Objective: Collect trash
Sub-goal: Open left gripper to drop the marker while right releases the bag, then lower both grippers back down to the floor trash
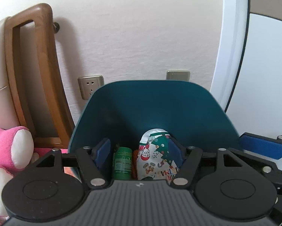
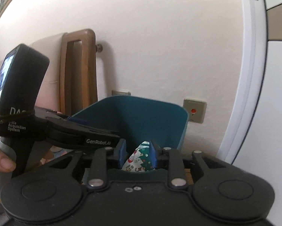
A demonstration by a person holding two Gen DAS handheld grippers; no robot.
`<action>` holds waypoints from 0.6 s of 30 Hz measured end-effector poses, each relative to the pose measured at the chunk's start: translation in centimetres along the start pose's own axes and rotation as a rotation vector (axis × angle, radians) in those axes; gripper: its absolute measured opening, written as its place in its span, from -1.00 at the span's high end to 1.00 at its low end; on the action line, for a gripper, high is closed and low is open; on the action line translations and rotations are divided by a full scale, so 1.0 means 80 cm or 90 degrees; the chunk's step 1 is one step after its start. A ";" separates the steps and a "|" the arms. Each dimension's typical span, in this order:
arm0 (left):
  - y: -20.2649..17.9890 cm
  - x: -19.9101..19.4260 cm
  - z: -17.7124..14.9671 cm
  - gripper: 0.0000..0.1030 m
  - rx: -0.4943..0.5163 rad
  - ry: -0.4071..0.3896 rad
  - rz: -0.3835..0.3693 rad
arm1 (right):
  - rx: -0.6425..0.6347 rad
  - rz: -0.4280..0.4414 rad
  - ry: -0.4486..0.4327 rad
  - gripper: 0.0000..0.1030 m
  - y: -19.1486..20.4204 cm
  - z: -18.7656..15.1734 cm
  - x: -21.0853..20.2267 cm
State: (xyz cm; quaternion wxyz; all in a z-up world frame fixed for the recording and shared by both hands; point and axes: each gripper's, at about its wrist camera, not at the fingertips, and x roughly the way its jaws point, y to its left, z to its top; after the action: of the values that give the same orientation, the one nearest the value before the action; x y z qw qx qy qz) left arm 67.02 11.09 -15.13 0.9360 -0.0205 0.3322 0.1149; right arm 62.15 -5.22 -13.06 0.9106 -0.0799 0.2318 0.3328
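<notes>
A teal trash bin (image 1: 154, 109) stands against the wall; it also shows in the right wrist view (image 2: 150, 116). Inside lie a white Christmas-print wrapper (image 1: 153, 160), a green can-like item (image 1: 122, 164) and something orange between them. My left gripper (image 1: 139, 152) is open over the bin's mouth, nothing between its blue pads (image 1: 103, 150). My right gripper (image 2: 138, 155) hangs over the bin's near rim, jaws apart, the wrapper (image 2: 139, 160) seen between its pads; whether it touches them I cannot tell. The left gripper's body (image 2: 80, 133) crosses the right view.
A wooden chair frame (image 1: 33, 71) leans on the wall at left. A pink and white plush toy (image 1: 7, 150) lies left of the bin. Wall sockets (image 1: 90, 86) sit behind the bin. A white door frame (image 1: 229, 56) runs at right.
</notes>
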 end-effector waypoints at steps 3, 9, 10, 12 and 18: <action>0.003 -0.021 -0.005 -0.31 0.003 -0.013 -0.006 | 0.000 -0.001 -0.008 0.25 0.004 -0.002 -0.017; 0.008 -0.070 -0.031 -0.42 0.032 -0.042 -0.032 | 0.022 0.020 -0.030 0.23 0.013 -0.016 -0.058; 0.010 -0.076 -0.039 -0.42 0.036 -0.041 -0.040 | 0.023 0.026 -0.031 0.23 0.016 -0.021 -0.064; 0.012 -0.088 -0.055 -0.42 0.050 -0.043 -0.047 | 0.021 0.029 -0.034 0.22 0.021 -0.031 -0.075; 0.024 -0.113 -0.110 -0.43 0.070 -0.044 -0.081 | 0.024 0.050 -0.035 -0.11 0.030 -0.074 -0.100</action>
State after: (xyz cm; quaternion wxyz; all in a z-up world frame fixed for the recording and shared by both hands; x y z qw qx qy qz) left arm 54.35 10.11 -16.29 0.9519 0.0139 0.3039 0.0370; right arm 53.05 -9.70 -14.43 0.9041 -0.0445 0.2162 0.3658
